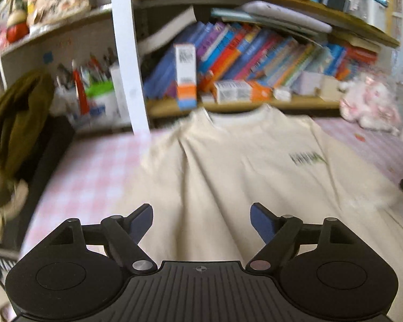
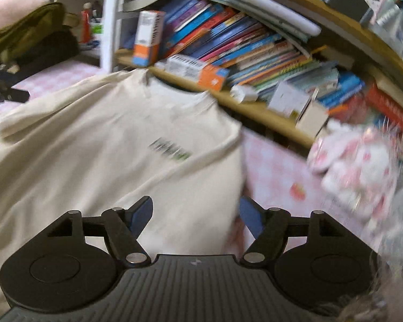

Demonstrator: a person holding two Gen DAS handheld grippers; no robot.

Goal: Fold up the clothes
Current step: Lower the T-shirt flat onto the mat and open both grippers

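Note:
A cream T-shirt [image 1: 228,166] with a small dark and green chest print lies spread face up on the pink checked tabletop [image 1: 94,166], collar toward the shelves. My left gripper [image 1: 201,212] hovers open above the shirt's lower middle, nothing between its blue pads. In the right wrist view the same T-shirt [image 2: 107,139] fills the left and centre. My right gripper [image 2: 194,206] stands open over the shirt's right side edge, one finger over cloth, the other over the tabletop [image 2: 276,166]. Both views are motion-blurred.
A wooden shelf with leaning books [image 1: 255,53] and small boxes [image 1: 186,75] runs behind the shirt. An olive bag [image 1: 16,112] sits at the left, a pen cup [image 1: 99,94] beside a white post [image 1: 129,67]. A pink and white plush toy [image 2: 357,161] lies right of the shirt.

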